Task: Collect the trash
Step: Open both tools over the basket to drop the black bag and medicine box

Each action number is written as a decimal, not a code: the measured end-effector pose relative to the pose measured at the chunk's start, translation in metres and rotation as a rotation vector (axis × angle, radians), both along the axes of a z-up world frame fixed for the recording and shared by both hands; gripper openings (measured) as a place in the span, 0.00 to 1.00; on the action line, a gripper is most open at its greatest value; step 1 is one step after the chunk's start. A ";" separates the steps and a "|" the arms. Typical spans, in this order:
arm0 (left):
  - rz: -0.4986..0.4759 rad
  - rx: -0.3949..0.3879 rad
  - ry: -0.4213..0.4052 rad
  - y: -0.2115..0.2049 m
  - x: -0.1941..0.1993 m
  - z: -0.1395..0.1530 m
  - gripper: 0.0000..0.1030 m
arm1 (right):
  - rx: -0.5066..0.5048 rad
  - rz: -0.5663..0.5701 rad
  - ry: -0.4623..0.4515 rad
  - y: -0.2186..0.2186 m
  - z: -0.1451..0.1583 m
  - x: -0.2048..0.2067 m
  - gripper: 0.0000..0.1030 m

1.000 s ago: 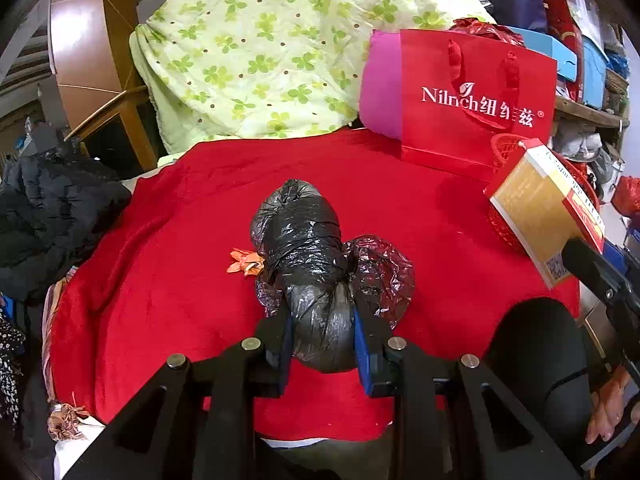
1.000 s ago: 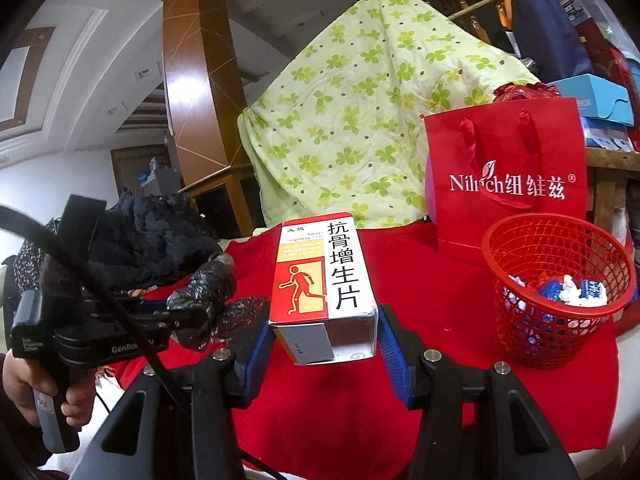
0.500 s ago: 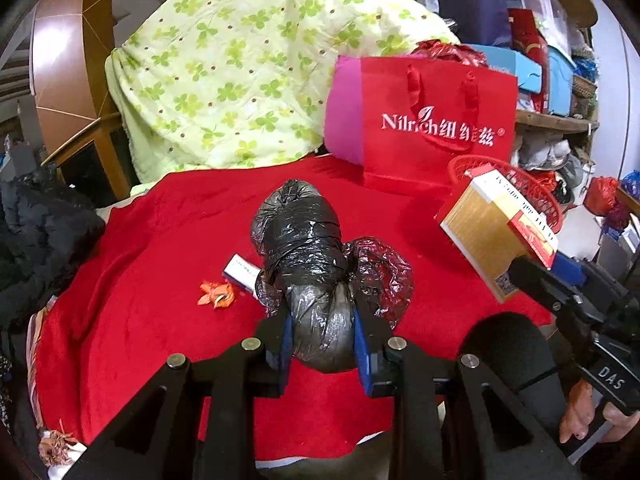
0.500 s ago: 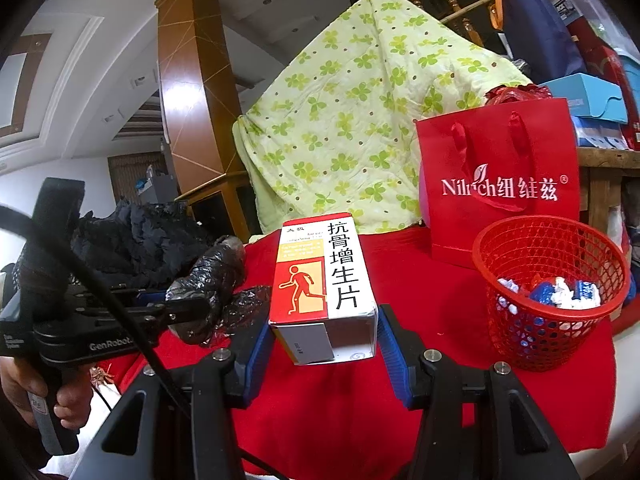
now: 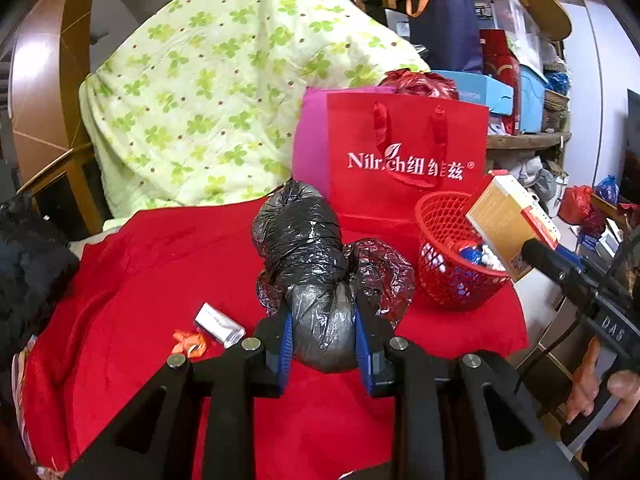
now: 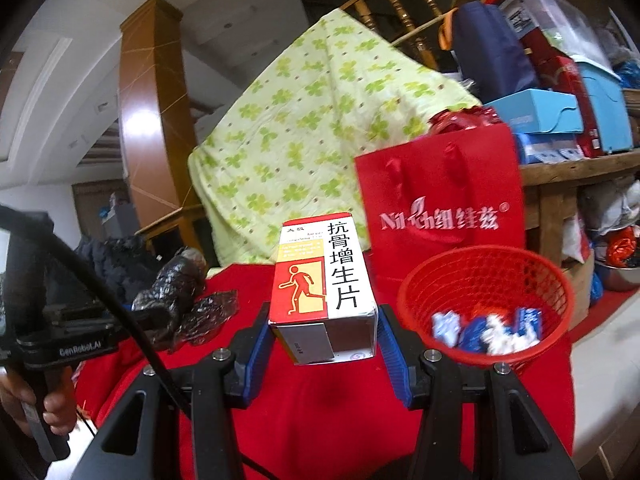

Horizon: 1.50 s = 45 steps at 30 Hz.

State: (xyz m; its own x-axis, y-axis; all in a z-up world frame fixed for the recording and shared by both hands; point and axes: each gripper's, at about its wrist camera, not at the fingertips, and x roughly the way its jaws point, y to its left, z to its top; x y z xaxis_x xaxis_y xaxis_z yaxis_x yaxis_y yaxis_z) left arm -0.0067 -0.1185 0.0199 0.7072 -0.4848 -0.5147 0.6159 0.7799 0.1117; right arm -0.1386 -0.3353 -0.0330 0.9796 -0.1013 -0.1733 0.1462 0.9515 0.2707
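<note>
A wadded black plastic bag (image 5: 308,264) is clamped between the blue pads of the left gripper (image 5: 323,330) and held above a red tablecloth (image 5: 132,280). A medicine box (image 6: 324,288) is pinched at its near end by the right gripper (image 6: 323,330), its length pointing away. A red mesh basket (image 6: 484,276), already holding wrappers, is seen just right of the box. A small white packet (image 5: 219,325) and an orange scrap (image 5: 190,343) are left on the cloth.
</note>
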 end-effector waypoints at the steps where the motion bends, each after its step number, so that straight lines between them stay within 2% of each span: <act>1: -0.004 0.001 -0.007 -0.004 0.000 0.001 0.29 | -0.005 -0.015 -0.005 -0.004 0.003 -0.001 0.52; 13: -0.079 0.022 -0.055 -0.067 0.004 0.010 0.29 | 0.009 -0.145 -0.033 -0.057 0.014 -0.014 0.52; 26: -0.188 0.028 -0.060 -0.141 0.003 0.011 0.29 | 0.055 -0.210 -0.035 -0.113 0.010 -0.021 0.52; 37: -0.319 -0.043 0.037 -0.197 0.023 0.001 0.29 | 0.179 -0.214 -0.016 -0.154 -0.011 -0.006 0.53; 38: -0.330 -0.043 0.038 -0.202 0.025 -0.002 0.31 | 0.191 -0.212 -0.012 -0.157 -0.015 -0.003 0.53; 39: -0.339 -0.038 0.037 -0.207 0.026 -0.005 0.39 | 0.204 -0.209 -0.006 -0.162 -0.019 0.001 0.53; 40: -0.340 -0.028 0.036 -0.212 0.029 -0.010 0.48 | 0.220 -0.208 0.004 -0.166 -0.024 0.006 0.57; 41: -0.340 -0.017 0.038 -0.217 0.032 -0.014 0.68 | 0.241 -0.202 0.017 -0.171 -0.029 0.011 0.62; 42: -0.334 -0.003 0.039 -0.220 0.035 -0.020 0.72 | 0.273 -0.198 0.039 -0.177 -0.036 0.017 0.71; 45: -0.291 0.048 0.061 -0.215 0.042 -0.039 0.72 | 0.357 -0.210 0.091 -0.189 -0.054 0.025 0.72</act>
